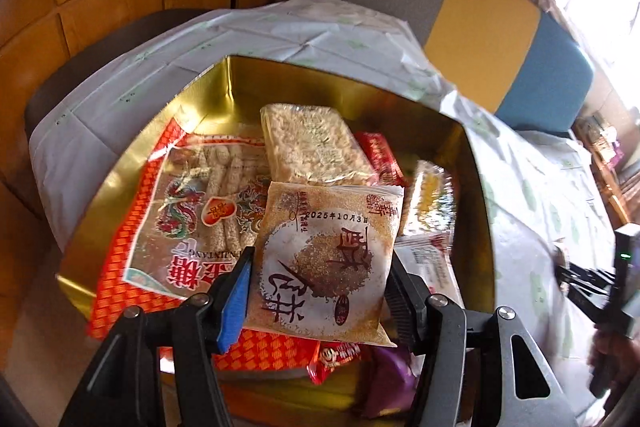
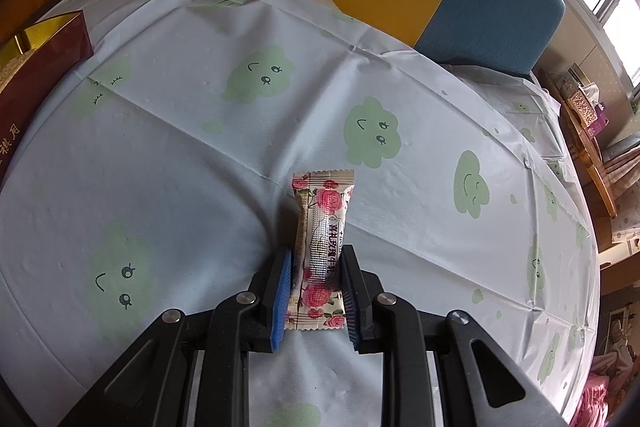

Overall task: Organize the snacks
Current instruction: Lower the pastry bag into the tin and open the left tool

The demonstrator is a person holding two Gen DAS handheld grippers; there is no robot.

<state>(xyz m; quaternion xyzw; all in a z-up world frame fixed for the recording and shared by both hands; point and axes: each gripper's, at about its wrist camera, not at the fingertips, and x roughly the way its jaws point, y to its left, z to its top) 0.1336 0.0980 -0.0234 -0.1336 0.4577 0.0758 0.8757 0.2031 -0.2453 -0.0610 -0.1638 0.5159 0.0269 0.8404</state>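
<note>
My left tongs [image 1: 320,291] are clamped on a flat sesame-cake packet [image 1: 324,259], brown and white with brush lettering and a printed date; the blue pad [image 1: 236,303] presses one edge and the black ribbed finger the other. I hold it above the gold-lined box [image 1: 476,195], which spreads out just beyond and beneath the fingers. Straight ahead of the packet in the box lies a clear pack of puffed rice cake [image 1: 316,143]. Ahead and to the left of my fingers is a big red bag of sesame sticks [image 1: 188,203] with dragons on it. To the right are more small wrappers, too blurred for me to tell apart. The box sits on a pale tablecloth [image 1: 224,39].

My right tongs [image 2: 316,291] are closed on a slim rose-printed candy wrapper [image 2: 322,227], gripped across its lower half so the upper end stands out past the fingertips. Below and all around is the same tablecloth [image 2: 200,147], printed with green smiling clouds. Far off to the left of these tongs, a dark red corner of the box [image 2: 44,63] shows, well apart from the candy.
</note>
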